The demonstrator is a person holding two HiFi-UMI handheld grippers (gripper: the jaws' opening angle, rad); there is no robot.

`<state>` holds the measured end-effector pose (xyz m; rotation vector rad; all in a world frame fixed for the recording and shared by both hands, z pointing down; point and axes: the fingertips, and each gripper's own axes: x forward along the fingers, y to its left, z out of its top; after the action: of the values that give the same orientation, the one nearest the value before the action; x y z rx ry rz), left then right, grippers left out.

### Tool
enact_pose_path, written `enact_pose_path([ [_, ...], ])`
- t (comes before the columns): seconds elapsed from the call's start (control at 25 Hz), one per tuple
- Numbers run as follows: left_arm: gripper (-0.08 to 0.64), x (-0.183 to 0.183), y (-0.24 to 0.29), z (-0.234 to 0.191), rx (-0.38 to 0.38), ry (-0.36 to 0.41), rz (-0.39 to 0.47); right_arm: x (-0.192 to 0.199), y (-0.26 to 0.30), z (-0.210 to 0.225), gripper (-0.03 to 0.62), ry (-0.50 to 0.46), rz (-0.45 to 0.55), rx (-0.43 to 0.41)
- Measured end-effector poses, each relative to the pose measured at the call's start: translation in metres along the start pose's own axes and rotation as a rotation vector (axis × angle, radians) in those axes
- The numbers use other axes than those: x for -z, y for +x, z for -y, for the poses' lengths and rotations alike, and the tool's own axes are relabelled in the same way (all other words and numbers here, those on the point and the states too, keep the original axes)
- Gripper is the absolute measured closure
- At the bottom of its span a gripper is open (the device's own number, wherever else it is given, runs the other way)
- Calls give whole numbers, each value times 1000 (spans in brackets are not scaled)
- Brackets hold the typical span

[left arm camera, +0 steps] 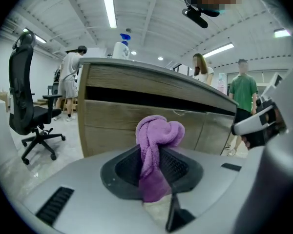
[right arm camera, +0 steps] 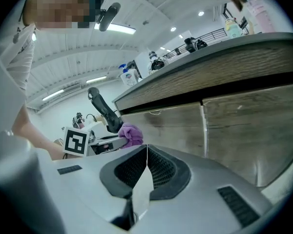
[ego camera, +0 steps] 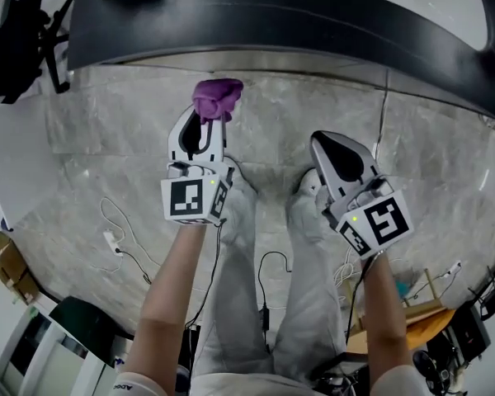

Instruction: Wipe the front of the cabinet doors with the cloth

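Observation:
A bunched purple cloth (ego camera: pixel 216 97) sticks out from my left gripper (ego camera: pixel 205 120), whose jaws are shut on it. In the left gripper view the cloth (left arm camera: pixel 157 145) stands between the jaws, a short way in front of the wood-grain cabinet doors (left arm camera: pixel 136 123) under the counter. My right gripper (ego camera: pixel 334 157) is held beside it on the right, its jaws shut together with nothing between them. From the right gripper view I see the cabinet doors (right arm camera: pixel 234 126) close ahead, and the left gripper holding the cloth (right arm camera: pixel 132 134) off to the left.
A dark countertop (ego camera: pixel 256 23) overhangs the cabinet. A black office chair (left arm camera: pixel 31 106) stands left of the cabinet, and people (left arm camera: pixel 69 82) stand behind the counter. Spray bottles (left arm camera: pixel 121 45) sit on top. Cables (ego camera: pixel 120 242) lie on the marble-look floor around the person's legs.

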<state>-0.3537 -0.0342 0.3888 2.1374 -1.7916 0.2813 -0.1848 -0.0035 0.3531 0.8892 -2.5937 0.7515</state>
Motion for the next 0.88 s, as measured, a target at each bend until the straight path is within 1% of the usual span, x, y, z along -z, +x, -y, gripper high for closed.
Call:
enact_pose_path([
  [0.12, 466, 13, 15, 57, 53, -18, -3, 10, -27, 23, 563, 4, -15, 10],
  [0.24, 466, 26, 37, 108, 110, -12, -11, 21, -49, 47, 563, 15, -23, 22],
  [0.32, 466, 35, 53, 134, 129, -18, -17, 27, -61, 63, 565, 22, -23, 27],
  [0.44, 466, 47, 77, 160, 130, -39, -24, 35, -76, 83, 563, 29, -23, 36],
  [0.56, 466, 51, 97, 172, 117, -57, -24, 43, -86, 100, 564, 44, -19, 52],
  [0.64, 466, 52, 106, 172, 98, -76, -24, 49, -92, 108, 565, 60, -16, 67],
  [0.76, 466, 53, 115, 161, 70, -111, -24, 58, -94, 115, 565, 70, -20, 88],
  [0.88, 466, 55, 114, 149, 75, -106, -23, 65, -89, 110, 563, 77, -23, 102],
])
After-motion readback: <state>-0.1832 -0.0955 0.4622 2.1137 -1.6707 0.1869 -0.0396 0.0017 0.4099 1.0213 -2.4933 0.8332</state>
